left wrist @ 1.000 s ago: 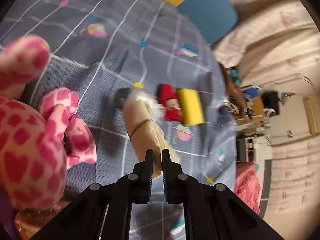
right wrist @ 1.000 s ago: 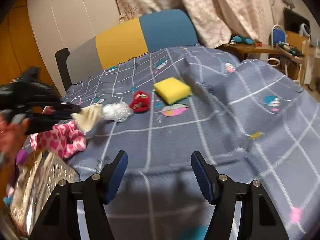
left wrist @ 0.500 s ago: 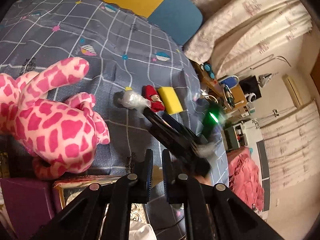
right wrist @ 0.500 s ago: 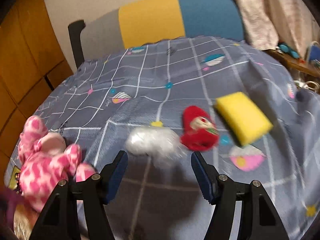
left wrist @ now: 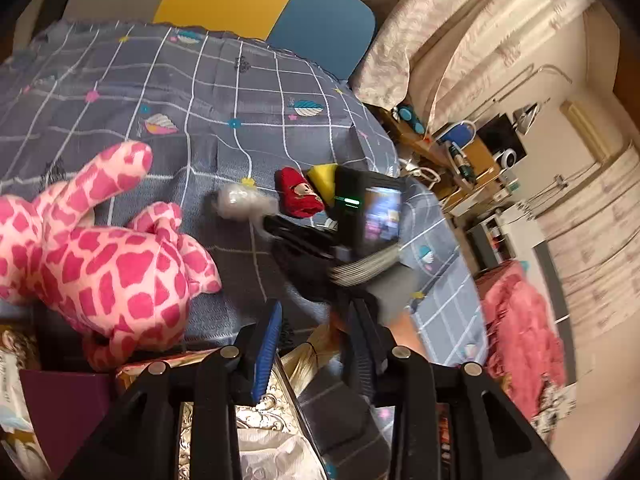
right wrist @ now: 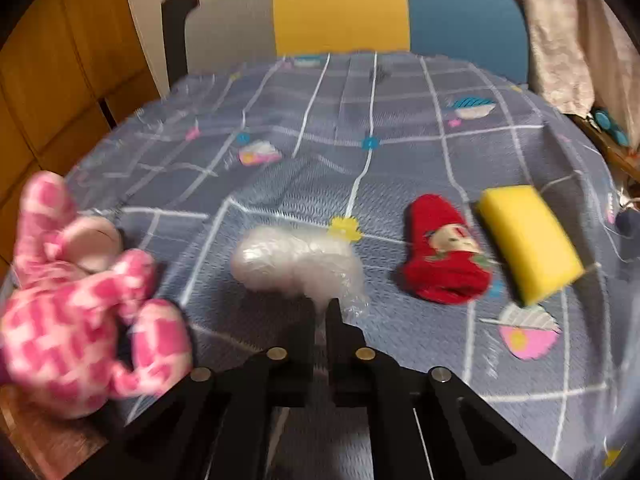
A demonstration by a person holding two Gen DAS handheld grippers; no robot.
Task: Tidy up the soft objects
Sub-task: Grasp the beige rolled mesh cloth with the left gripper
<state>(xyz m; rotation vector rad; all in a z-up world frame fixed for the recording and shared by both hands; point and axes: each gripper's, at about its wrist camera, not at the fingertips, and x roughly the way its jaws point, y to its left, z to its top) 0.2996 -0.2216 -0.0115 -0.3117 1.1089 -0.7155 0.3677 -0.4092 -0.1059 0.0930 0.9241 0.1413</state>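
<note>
On the grey checked cloth (right wrist: 400, 100) lie a clear plastic wad (right wrist: 292, 264), a red sock with a doll face (right wrist: 444, 256) and a yellow sponge (right wrist: 528, 240) in a row. A pink spotted plush (right wrist: 80, 312) sits at the left. My right gripper (right wrist: 320, 308) is shut on the wad's near edge. The left wrist view shows it (left wrist: 272, 224) reaching to the wad (left wrist: 240, 204), with the sock (left wrist: 298, 196) just beyond. My left gripper (left wrist: 316, 312) hangs over the cloth's near edge. Its jaws are opening, with nothing pressed between them. The plush (left wrist: 100, 256) lies to its left.
A gold patterned box (left wrist: 256, 420) and a purple box (left wrist: 60, 400) sit under the left gripper. A yellow and blue chair back (right wrist: 380, 8) stands behind the cloth. Wooden panels (right wrist: 52, 72) are at the left, and a cluttered desk (left wrist: 452, 152) and curtains at the right.
My left gripper drew back and up, and its jaws parted; the beige bundle it held is gone from them. My right gripper swung in to the plastic wad and shut on it.
</note>
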